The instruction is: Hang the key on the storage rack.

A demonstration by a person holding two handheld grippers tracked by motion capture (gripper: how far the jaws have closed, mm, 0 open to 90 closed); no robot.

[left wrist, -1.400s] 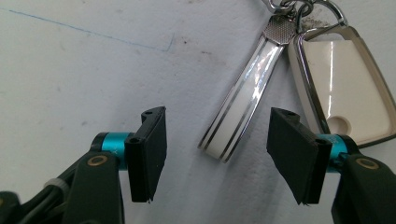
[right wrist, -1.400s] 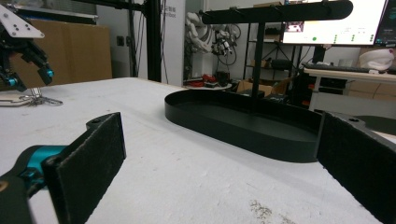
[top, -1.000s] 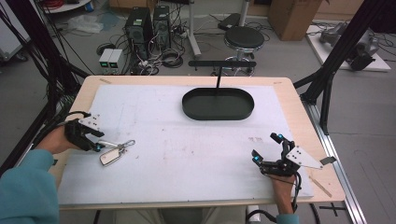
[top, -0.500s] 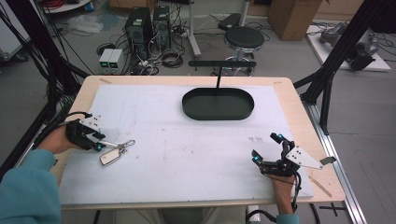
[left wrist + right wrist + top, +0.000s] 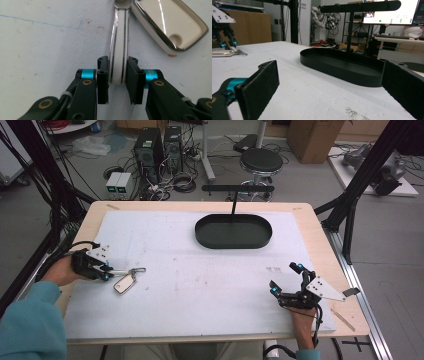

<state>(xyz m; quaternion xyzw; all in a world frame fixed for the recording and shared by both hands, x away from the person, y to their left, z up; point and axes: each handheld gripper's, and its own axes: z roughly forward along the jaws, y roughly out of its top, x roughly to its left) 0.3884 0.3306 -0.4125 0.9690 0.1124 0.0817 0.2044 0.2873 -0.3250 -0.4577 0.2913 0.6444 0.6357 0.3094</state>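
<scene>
One slim white strip (image 5: 119, 50) with chrome edges, pinched near its end between the jaws of the left gripper (image 5: 117, 72), pads pressed on both long sides. Flat on the white worktop (image 5: 200, 290), toward its left edge and rather nearer the person's side than the far side. Just beside the strip, a cream fob (image 5: 170, 23) with a chrome rim and a round hole near one corner, also flat on the sheet; from above, strip (image 5: 119, 271) reaching right from the left gripper (image 5: 106, 273) to a small metal ring (image 5: 139, 269), fob (image 5: 125, 283) just below it. Whether fob and strip touch, hard to tell. Behind that gripper, a hand and a teal sleeve (image 5: 27, 320) at the lower left corner. Well apart, near the right front of the worktop, the right gripper (image 5: 284, 277), jaws spread wide with nothing between them, low over the bare sheet; in its own view the right gripper (image 5: 329, 85) with two black pads far apart at either side, looking across at the tray. Toward the far edge, roughly mid-width, a black oval tray (image 5: 233, 245), empty, with a thin black T-shaped stand (image 5: 234, 202) rising from its back. Beyond the worktop, on the floor, a round black stool (image 5: 261, 160) and dark computer towers (image 5: 150, 142) amid cables.
</scene>
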